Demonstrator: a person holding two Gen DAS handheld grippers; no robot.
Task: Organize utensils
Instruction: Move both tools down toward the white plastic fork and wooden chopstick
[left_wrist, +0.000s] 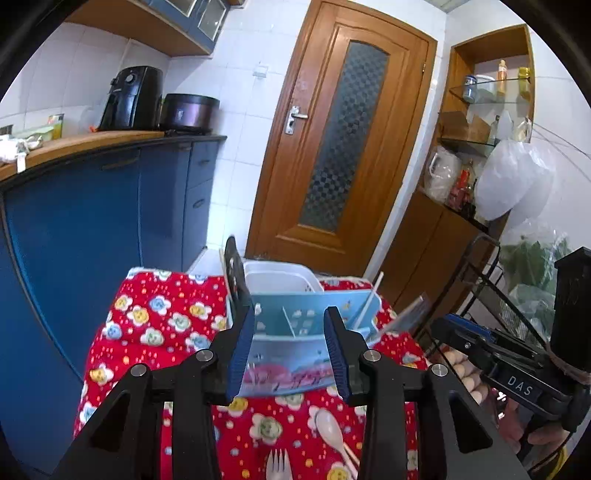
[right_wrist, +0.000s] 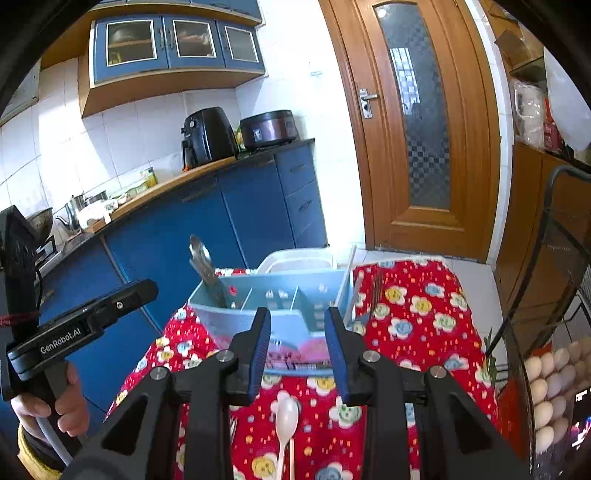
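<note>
My left gripper and right gripper look alike: black angular frames, ribbed blue pads, round silver screws. One black handle reads "DAS", the other "GenRobot.AI". A yellow sleeve shows at the wrist.

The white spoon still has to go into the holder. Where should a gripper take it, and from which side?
Probably the thin handle, just behind the bowl, coming from above with the pads either side. The white spoon lies flat on the red cloth, bowl towards the blue holder, and its rounded bowl would likely slip.

fork handle cut off, spoon handle too
</note>
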